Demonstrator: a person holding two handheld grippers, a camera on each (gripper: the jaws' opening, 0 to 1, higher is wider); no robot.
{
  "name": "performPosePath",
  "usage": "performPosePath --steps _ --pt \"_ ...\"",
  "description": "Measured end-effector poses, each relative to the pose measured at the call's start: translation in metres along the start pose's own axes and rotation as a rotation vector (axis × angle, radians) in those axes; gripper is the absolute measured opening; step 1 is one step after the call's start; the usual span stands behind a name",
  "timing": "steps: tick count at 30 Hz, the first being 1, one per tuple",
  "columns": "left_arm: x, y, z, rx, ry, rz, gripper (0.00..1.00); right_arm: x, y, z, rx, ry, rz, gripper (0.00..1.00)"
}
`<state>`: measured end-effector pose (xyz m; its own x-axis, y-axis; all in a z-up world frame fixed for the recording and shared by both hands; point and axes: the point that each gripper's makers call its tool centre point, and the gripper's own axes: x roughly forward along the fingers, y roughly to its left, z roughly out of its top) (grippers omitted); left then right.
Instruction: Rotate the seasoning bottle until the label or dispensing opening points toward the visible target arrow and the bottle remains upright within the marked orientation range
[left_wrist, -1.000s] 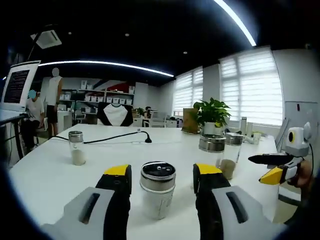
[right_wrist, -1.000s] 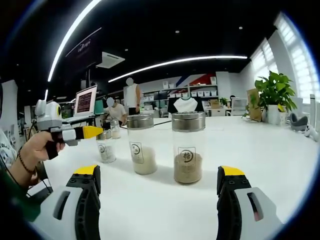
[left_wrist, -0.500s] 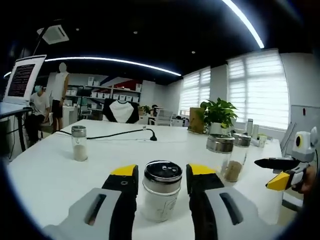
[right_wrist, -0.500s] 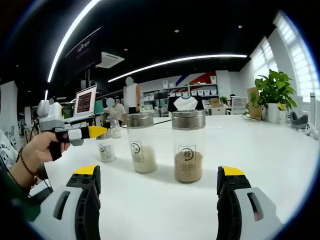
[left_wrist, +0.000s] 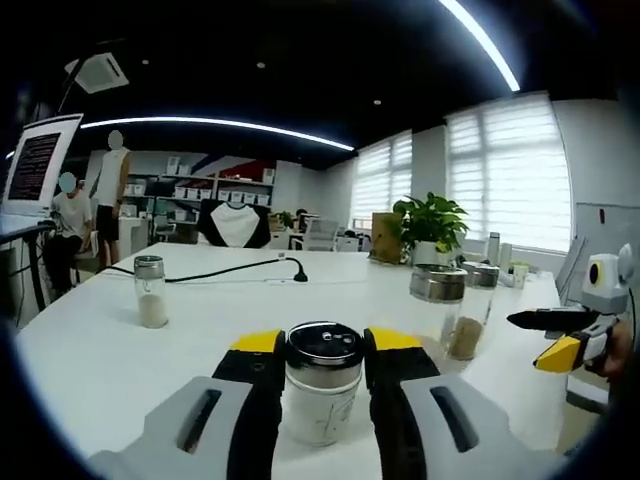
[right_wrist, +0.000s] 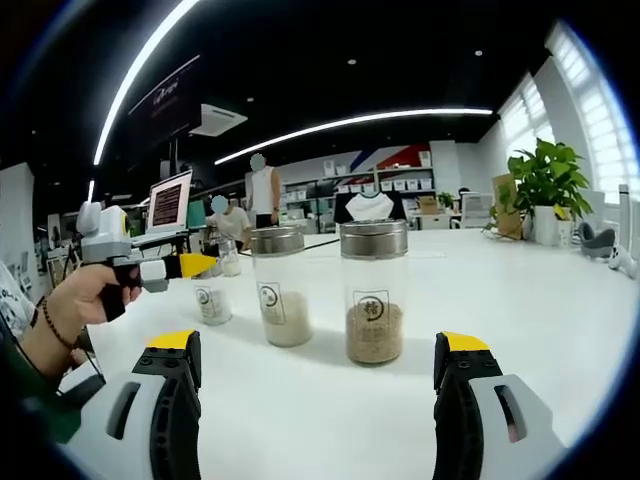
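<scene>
The left gripper had its jaws closed on the bottle, upright on the table at 6 o'clock. The right gripper hung open. Grasp made; next, twist it, upright, toward an arrow I couldn't find.

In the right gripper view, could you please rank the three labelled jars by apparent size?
1. Brown-filled jar.
2. White-filled jar, nearly alike; it stands farther back, so true order is unsure.
3. Small jar, farthest back.
</scene>
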<state>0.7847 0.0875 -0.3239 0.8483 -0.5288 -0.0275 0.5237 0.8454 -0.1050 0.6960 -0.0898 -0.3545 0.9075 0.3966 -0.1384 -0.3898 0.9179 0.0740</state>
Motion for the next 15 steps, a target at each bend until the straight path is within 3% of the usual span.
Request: performPosePath --steps 15 --pt "0.0012 -0.0020 -0.0001 0.014 -0.015 -0.050 0.32 0.0001 -0.0024 -0.0002 0.001 0.002 -0.004 0.99"
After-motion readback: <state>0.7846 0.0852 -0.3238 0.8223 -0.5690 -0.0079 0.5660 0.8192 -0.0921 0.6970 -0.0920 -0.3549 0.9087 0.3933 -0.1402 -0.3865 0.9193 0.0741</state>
